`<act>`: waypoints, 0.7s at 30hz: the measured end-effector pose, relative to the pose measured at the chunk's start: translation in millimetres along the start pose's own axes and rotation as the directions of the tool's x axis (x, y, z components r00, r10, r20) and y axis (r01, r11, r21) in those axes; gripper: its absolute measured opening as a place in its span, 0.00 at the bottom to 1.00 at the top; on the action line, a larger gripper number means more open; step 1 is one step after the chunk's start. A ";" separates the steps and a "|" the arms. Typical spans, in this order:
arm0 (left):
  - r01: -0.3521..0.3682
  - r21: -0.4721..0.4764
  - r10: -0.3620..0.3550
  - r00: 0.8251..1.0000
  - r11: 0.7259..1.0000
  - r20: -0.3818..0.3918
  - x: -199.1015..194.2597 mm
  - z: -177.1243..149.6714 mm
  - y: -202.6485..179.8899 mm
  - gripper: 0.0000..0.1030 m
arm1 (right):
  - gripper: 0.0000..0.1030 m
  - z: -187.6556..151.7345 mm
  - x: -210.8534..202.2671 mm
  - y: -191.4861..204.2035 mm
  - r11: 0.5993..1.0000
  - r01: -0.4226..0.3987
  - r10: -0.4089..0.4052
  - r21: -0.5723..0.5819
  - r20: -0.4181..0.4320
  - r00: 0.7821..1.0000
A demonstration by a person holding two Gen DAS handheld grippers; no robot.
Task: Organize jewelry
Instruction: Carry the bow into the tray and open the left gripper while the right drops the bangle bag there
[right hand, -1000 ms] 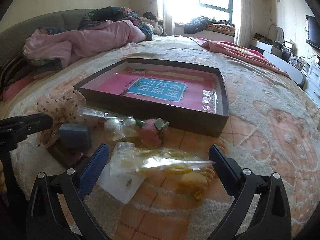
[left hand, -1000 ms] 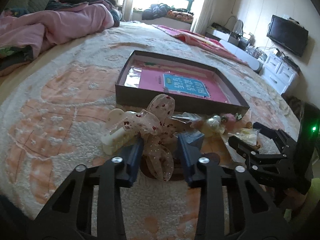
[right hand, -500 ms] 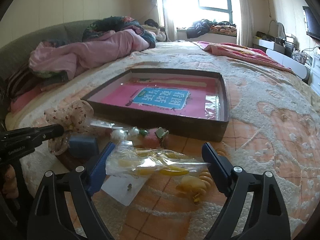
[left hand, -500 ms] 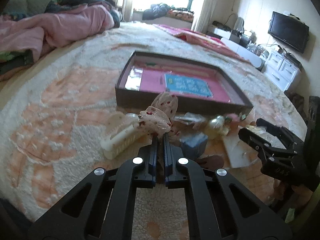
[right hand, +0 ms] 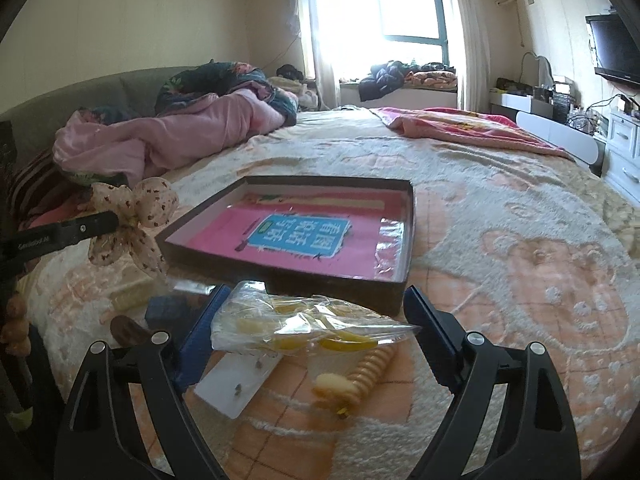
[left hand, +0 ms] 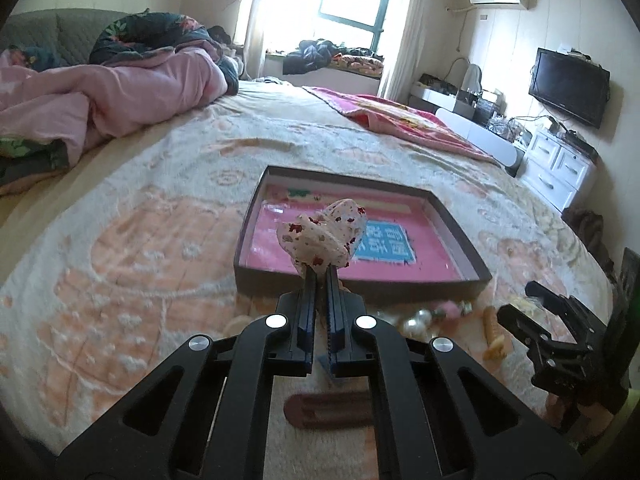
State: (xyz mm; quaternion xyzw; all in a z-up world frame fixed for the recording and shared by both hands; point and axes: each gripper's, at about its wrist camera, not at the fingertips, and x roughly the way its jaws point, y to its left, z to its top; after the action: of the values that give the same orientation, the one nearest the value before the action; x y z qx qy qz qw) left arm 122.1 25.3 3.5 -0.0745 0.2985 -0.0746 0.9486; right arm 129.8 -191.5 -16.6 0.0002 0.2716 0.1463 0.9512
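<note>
A wide bed [right hand: 500, 208] under a fleecy cream-and-peach blanket carries everything here, and near its middle lies a shallow dark box tray [right hand: 406, 236] lined with a pink sheet, otherwise bare inside. Along the tray's near wall the loose pieces are scattered: a clear plastic bag [right hand: 304, 326] of yellow pieces, a yellow spiral hair tie [right hand: 360, 372], a white earring card [right hand: 236, 380], a small blue box [right hand: 164, 308] and a brown hair clip [left hand: 332, 410]. The left gripper [left hand: 320, 276] is clenched on the gauzy bow hair clip [left hand: 324, 236], pinching it at its gathered centre and holding it clear of the blanket, in front of the tray's near-left corner. The bow looks feather-light and limp, its sheer loops drooping freely, so the knot or whatever stiff clip sits behind it is the sound place to grip; whether a clip is there cannot be told from these views. The right gripper [right hand: 316, 332] is spread wide and grasps nothing, its fingers straddling the plastic bag without pressing it. That bag appears slick and crinkly, light but prone to sliding, and would likely be best pinched across a bunched part of the film over its contents, not at its thin edge.
</note>
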 end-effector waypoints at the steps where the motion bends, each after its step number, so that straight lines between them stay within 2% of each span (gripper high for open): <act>1: -0.002 0.001 0.002 1.000 1.000 0.003 2.1 3.5 0.2 0.01 | 0.82 1.3 0.6 -1.0 1.000 0.002 -0.002 0.002 0.000 1.000; 7: -0.003 0.001 0.003 1.000 1.000 0.014 17.6 21.3 1.0 0.01 | 0.82 12.2 6.0 -7.2 1.000 0.013 -0.013 0.020 0.004 1.000; 14: 0.006 0.028 -0.005 1.000 1.000 -0.019 45.4 34.3 -2.6 0.01 | 0.82 28.0 19.7 -10.4 0.999 0.036 -0.036 0.000 0.013 0.999; 21: -0.020 0.040 0.022 0.999 0.999 -0.046 75.1 41.1 -3.4 0.01 | 0.82 45.1 45.0 -12.1 0.999 0.036 -0.036 -0.024 -0.007 0.999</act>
State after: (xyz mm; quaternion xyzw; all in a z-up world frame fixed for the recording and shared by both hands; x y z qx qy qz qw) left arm 206.4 11.9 -4.2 -0.0506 0.3195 -0.0723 0.9435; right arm 192.9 -187.0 -2.3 -0.0167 0.2732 0.1322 0.9527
